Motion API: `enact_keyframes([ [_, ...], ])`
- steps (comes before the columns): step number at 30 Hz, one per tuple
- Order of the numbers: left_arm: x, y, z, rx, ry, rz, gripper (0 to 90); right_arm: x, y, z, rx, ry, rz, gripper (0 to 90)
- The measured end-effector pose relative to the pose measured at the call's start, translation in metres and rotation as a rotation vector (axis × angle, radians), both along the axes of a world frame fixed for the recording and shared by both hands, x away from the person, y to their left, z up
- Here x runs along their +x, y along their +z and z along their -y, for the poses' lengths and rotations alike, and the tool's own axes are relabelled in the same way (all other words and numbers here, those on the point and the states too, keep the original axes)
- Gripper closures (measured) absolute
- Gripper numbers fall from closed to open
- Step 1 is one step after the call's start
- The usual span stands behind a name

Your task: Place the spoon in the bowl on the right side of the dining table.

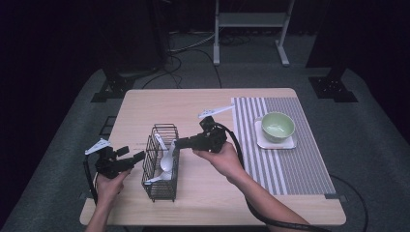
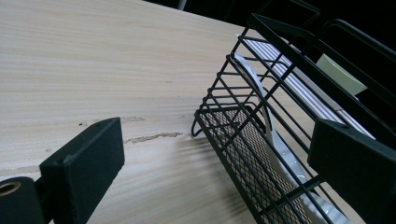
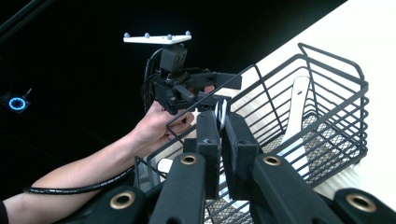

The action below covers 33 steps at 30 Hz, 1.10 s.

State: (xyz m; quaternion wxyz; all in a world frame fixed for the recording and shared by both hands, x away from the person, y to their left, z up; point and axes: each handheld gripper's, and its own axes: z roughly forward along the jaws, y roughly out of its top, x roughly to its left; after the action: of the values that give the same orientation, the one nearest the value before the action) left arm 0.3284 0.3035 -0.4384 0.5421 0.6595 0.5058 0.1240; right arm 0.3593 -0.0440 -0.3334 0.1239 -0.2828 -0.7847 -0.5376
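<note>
Worktop (image 1: 203, 203): pale wood, centre of high view. Striped mat (image 1: 285, 154) at right, green bowl (image 1: 277, 126) on square saucer (image 1: 290, 143) upon it.

Wire basket (image 1: 161, 164): black, left of centre, upright on worktop; white spoons (image 1: 167, 162) inside, leaning on wall.

Right hand-held gripper (image 1: 180, 143): centre of frame, over basket's right rim, jaws together, clamped on white spoon handle (image 3: 222, 114).

Left hand-held gripper (image 1: 139, 157): lower left, just beside basket's left wall, jaws apart, nothing pressed between.

right gripper (image 3: 223, 135) clamped tight; left gripper (image 2: 210, 163) apparently spread wide.
</note>
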Motion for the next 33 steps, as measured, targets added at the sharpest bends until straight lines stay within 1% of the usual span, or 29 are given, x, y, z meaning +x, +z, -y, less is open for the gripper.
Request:
enact_keyframes([
  [17, 0.0, 0.0, 0.0, 0.002, -0.001, 0.0, 2.8, -0.001, 0.009, 0.004, 0.033, -0.009, -0.004, 85.7],
  [23, 0.0, 0.0, 0.0, 0.001, -0.001, -0.002, 2.8, -0.002, 0.013, 0.007, 0.056, -0.007, -0.005, 85.7],
  [28, 0.0, -0.001, 0.001, 0.001, -0.002, -0.004, 2.8, -0.002, 0.021, 0.011, 0.088, -0.013, -0.007, 85.7],
  [33, 0.001, -0.001, 0.001, 0.003, -0.004, -0.003, 2.8, -0.002, 0.022, 0.012, 0.092, -0.016, -0.013, 86.0],
])
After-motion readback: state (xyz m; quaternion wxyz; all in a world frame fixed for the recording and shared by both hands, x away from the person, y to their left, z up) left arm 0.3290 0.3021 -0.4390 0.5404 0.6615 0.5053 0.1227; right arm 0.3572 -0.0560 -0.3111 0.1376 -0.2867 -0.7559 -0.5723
